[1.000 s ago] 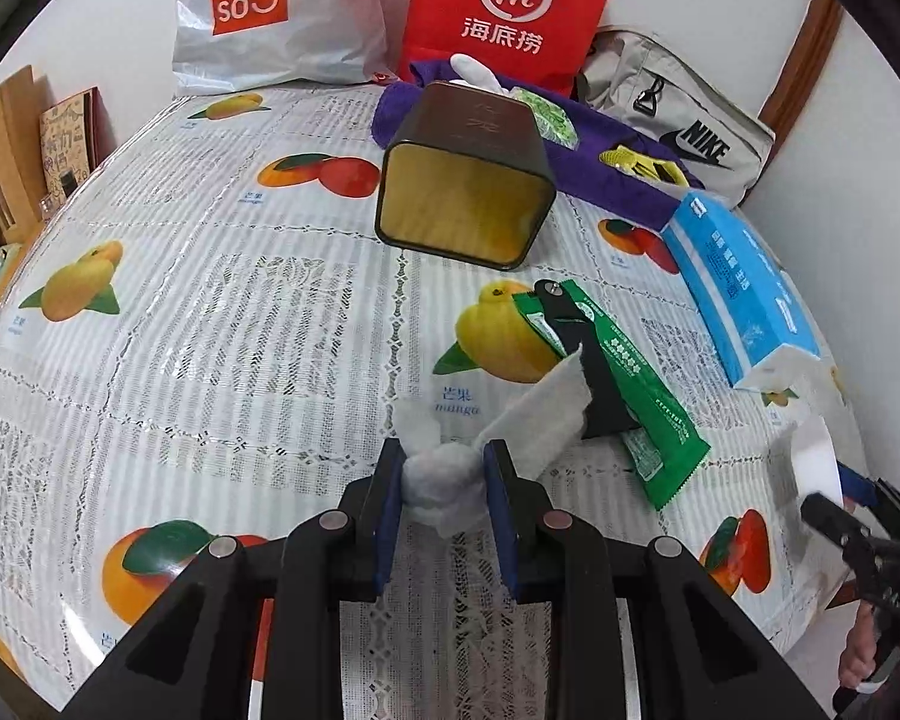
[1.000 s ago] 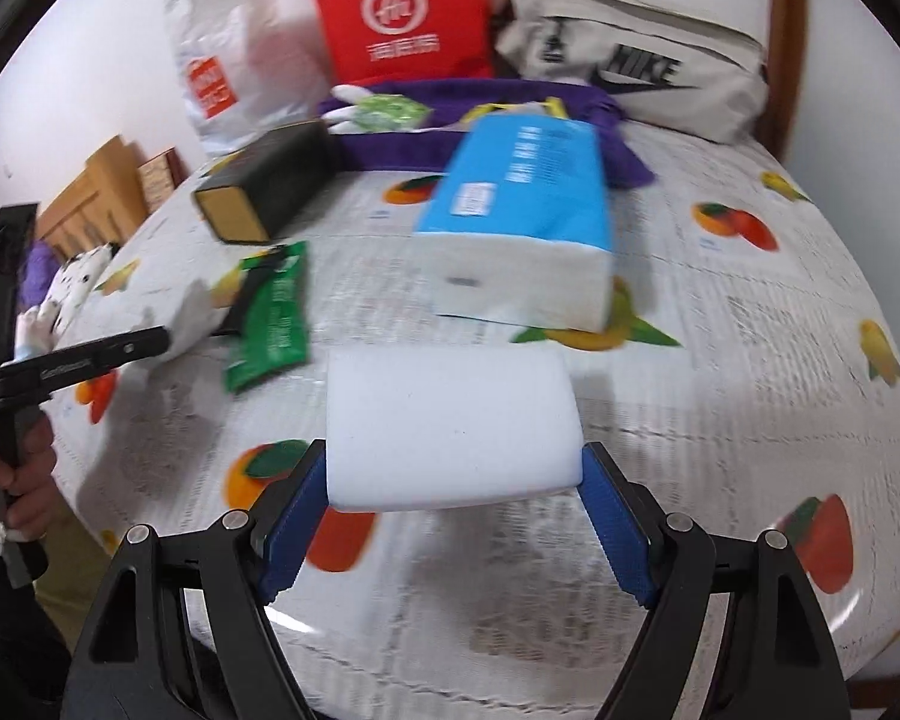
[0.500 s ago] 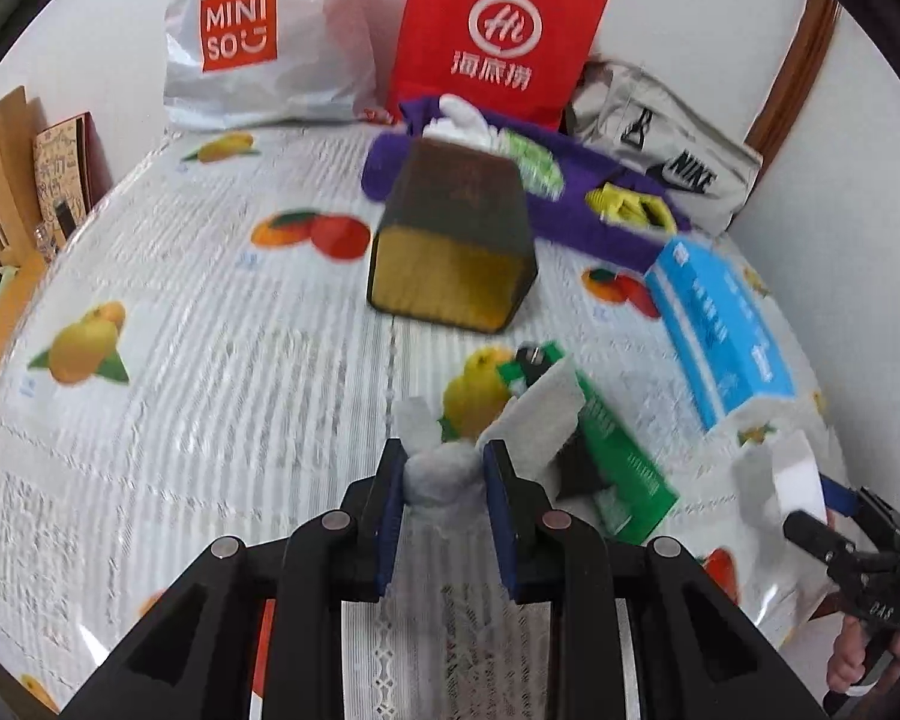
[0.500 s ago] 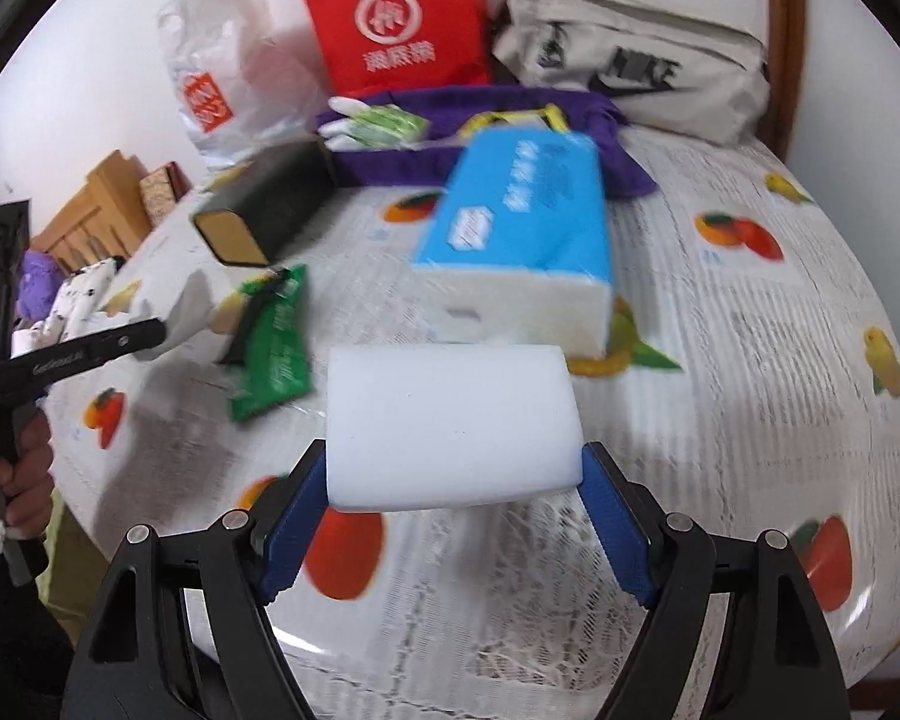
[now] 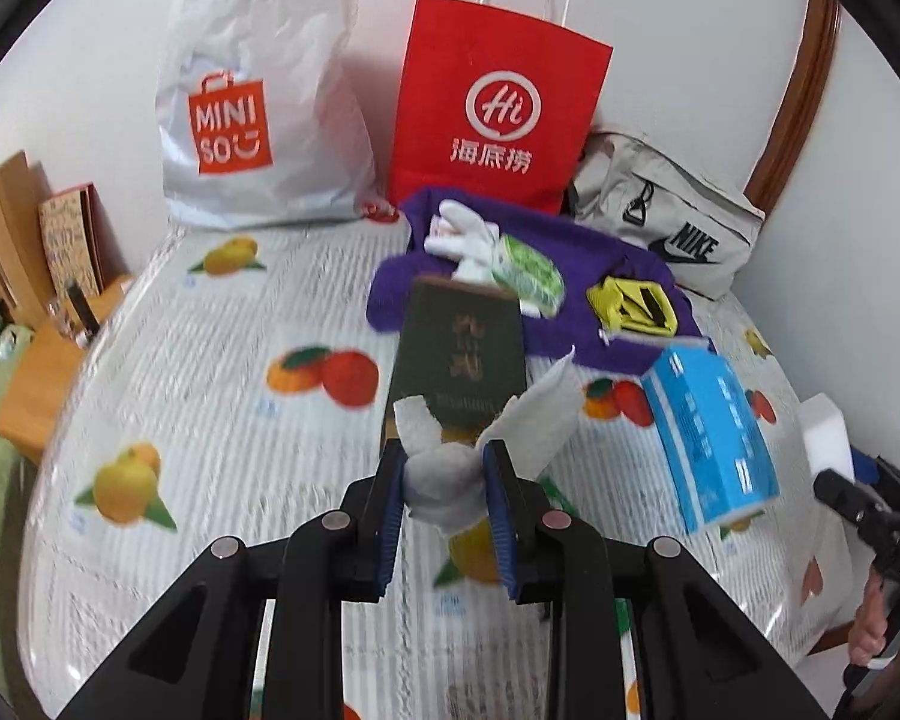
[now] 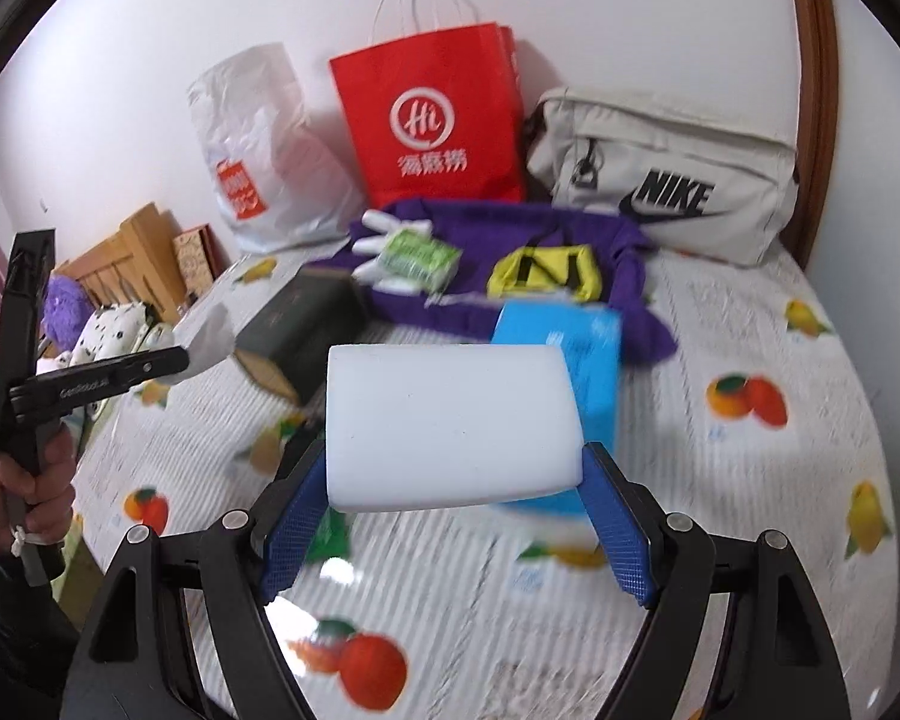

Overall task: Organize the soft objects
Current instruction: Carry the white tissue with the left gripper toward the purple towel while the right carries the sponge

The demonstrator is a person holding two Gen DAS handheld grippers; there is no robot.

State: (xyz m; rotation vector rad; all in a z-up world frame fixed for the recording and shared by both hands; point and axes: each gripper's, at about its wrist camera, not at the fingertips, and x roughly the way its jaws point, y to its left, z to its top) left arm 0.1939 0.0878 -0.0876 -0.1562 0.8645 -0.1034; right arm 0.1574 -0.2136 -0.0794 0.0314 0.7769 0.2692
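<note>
Gripping a crumpled white cloth (image 5: 450,483), the left gripper (image 5: 447,510) has its blue-padded jaws pressed close on the bunched middle, with two loose flaps fanning upward above the fingertips. It is held above the fruit-printed white tablecloth (image 5: 210,420) and aimed toward the dark green rectangular box (image 5: 459,354), which lies on its side just past the cloth. In the right wrist view this gripper (image 6: 177,360) appears side-on to the left of the box, level with the tabletop, the person's left hand (image 6: 27,480) wrapped round its handle.

Jaws of the right gripper (image 6: 453,516) are spread wide and clamped on the two ends of a white rectangular foam sponge block (image 6: 450,426), lifted clear of the tablecloth (image 6: 720,480). From the left wrist view, only a corner of the block (image 5: 825,432) and part of the gripper's black body (image 5: 870,516) show, to the right of the box, cut by the frame edge.

Right of the box sits a blue tissue pack (image 5: 711,432); in the right wrist view the sponge covers much of it (image 6: 570,342). Behind the box lies a purple cloth (image 5: 570,252). A green packet (image 6: 330,540) near the box is mostly hidden behind the right gripper's finger, and motion blur softens the tablecloth print.
</note>
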